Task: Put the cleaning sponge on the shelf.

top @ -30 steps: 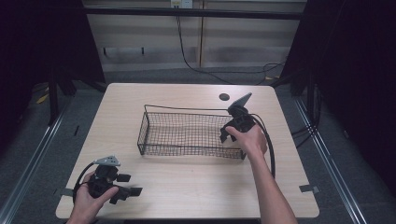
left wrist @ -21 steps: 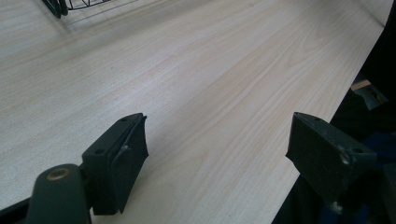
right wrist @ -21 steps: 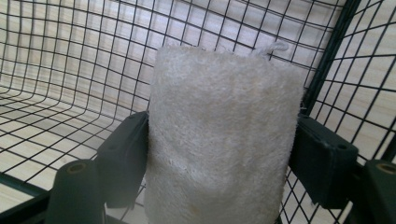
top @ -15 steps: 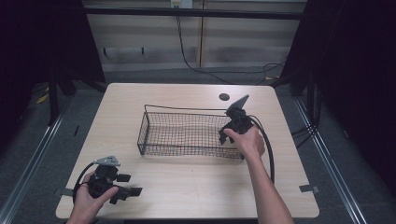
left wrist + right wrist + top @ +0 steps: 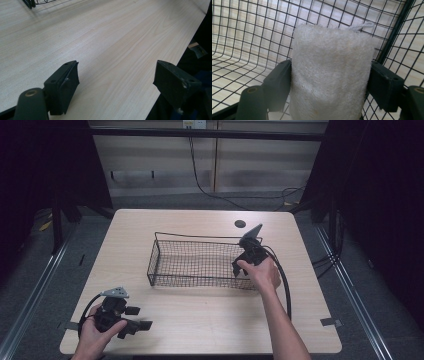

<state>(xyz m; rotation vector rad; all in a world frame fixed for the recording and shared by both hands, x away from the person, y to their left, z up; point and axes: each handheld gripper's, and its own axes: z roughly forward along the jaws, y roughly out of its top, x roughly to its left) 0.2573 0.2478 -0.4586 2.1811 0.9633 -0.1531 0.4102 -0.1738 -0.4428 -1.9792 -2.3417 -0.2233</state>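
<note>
My right gripper (image 5: 329, 82) has its jaws pressed against both sides of a pale fuzzy pad (image 5: 330, 72) with a small cord loop at its top, held inside the wire basket (image 5: 200, 262) near its 3 o'clock end; the pad's lower edge is cut off at the bottom of the right gripper view, and from above my right hand (image 5: 261, 272) hides it. My left gripper (image 5: 122, 80) rests at the table's (image 5: 200, 320) 7 o'clock corner, jaws spread wide around nothing, one jaw past the table edge.

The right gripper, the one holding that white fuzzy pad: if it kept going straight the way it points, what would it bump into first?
Probably the wire basket: the right gripper points its pad at the mesh near a corner, though the gap is unclear.
</note>
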